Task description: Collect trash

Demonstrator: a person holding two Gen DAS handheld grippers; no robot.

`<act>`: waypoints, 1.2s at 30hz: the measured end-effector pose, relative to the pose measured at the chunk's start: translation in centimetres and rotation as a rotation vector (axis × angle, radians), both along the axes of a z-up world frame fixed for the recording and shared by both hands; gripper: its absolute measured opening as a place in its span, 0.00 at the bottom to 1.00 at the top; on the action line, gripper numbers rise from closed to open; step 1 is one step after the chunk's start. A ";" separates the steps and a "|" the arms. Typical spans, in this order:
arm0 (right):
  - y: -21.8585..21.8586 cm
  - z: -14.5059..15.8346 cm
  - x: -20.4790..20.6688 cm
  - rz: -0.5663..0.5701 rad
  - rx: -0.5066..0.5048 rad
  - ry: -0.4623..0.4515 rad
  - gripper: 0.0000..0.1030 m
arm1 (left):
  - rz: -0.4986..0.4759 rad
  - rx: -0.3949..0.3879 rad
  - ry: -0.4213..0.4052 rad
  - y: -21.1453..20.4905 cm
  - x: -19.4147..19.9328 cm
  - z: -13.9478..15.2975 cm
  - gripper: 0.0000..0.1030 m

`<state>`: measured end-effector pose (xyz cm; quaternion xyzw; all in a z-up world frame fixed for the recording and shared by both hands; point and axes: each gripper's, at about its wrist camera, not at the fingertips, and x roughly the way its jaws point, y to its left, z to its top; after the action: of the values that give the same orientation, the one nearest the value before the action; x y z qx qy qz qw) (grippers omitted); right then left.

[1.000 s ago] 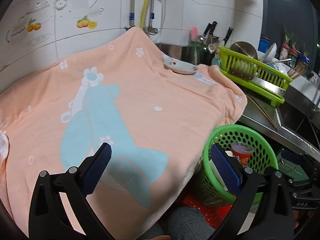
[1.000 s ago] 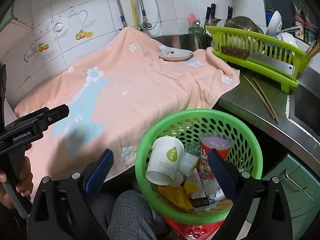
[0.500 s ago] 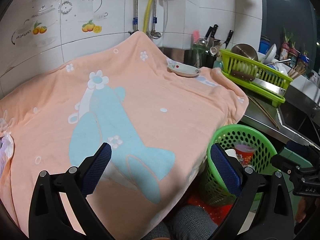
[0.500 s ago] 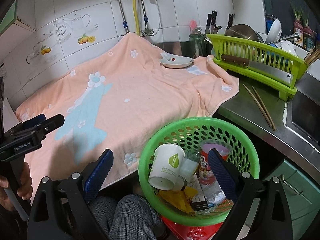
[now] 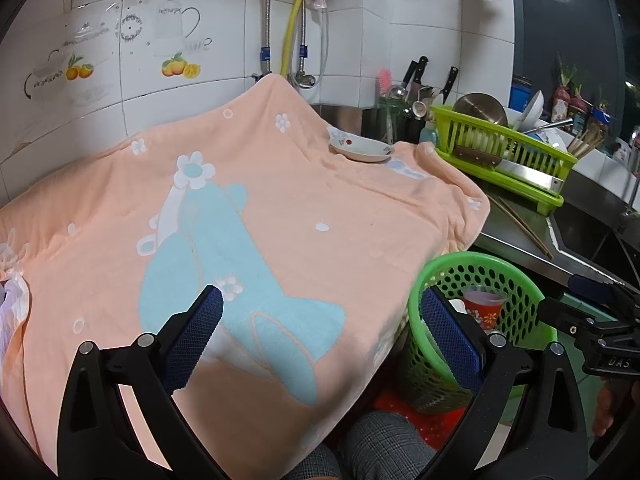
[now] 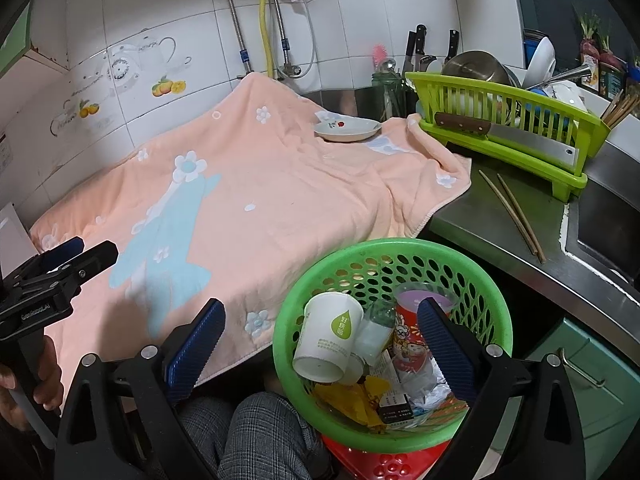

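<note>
From the left wrist view, the left gripper (image 5: 320,330) hangs above the near edge of the peach towel (image 5: 280,208) with its jaws spread wide and nothing between them. The towel covers the surface from the tiled wall to the front edge, and no loose trash shows on it; only a small dish (image 5: 362,150) sits at its far corner, probably crockery and not waste. To the right, just past the towel's hanging edge, stands the green basket (image 5: 516,276) with a red cup (image 5: 484,310) visible inside. The right gripper (image 5: 592,312) shows at the far right edge, beyond the basket.

From the right wrist view, the right gripper (image 6: 320,340) is over the basket's (image 6: 384,248) near rim, jaws spread and holding nothing. The basket sits low, in front of the surface beside the person's knee, which likely keeps it within easy reach for dropping things in. The collected trash lies in it: a white paper cup (image 6: 328,336) on its side, a small clear bottle (image 6: 374,334), the red cup (image 6: 408,334), yellow wrappers (image 6: 348,398) and a small box (image 6: 394,406). The left gripper (image 6: 66,258) hovers at the left above the towel (image 6: 280,184); its jaws look apart. Chopsticks (image 6: 512,212) lie on the bare steel beside a dish rack (image 6: 500,128). With the surface bare of litter, the collecting looks finished or nearly so.
</note>
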<state>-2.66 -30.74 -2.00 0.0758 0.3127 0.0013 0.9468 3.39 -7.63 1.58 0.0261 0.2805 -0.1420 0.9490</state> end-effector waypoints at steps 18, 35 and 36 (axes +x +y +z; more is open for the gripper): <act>0.6 0.0 0.1 0.009 -0.004 0.001 0.91 | -0.003 0.001 -0.005 0.0 -0.3 0.0 0.95; 0.7 -0.2 0.3 0.011 -0.001 0.007 0.91 | -0.009 0.013 0.001 -0.3 -0.3 -0.4 0.95; 0.7 -0.2 0.3 0.013 0.000 0.007 0.91 | -0.009 0.012 0.002 -0.3 -0.3 -0.4 0.95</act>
<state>-2.38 -30.07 -2.24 0.0738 0.3167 0.0070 0.9456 3.10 -7.91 1.23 0.0329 0.2820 -0.1447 0.9479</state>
